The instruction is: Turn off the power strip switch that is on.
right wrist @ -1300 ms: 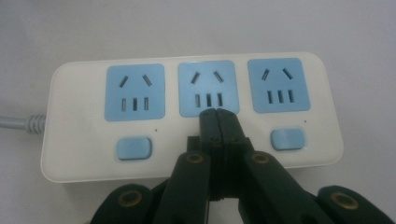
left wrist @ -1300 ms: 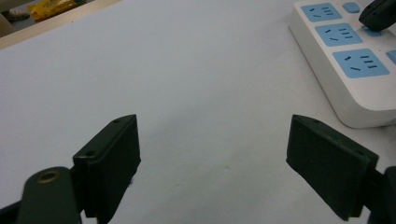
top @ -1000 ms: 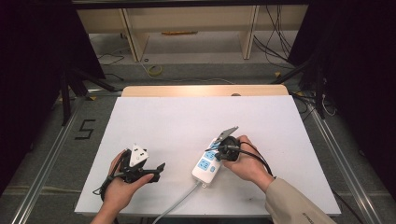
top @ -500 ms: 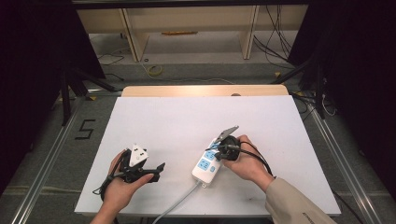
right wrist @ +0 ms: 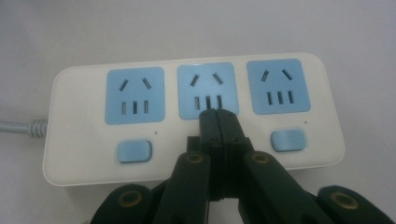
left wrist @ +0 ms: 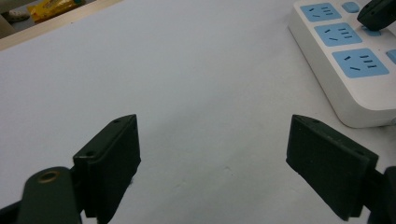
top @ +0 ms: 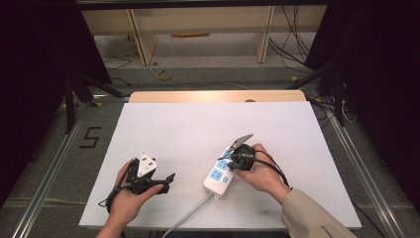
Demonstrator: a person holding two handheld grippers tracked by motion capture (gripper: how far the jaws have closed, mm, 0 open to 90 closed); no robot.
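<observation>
so the right gripper (right wrist: 218, 116), jaws together, presses the power strip's (top: 219, 176) middle switch near the table's (top: 198, 129) front edge; left gripper (left wrist: 212, 158) waits apart, idle.

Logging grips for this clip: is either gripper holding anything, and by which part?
Nothing is held. The right gripper is shut with nothing between its jaws, tips over the power strip's middle switch. The left gripper is open above the table.
</observation>
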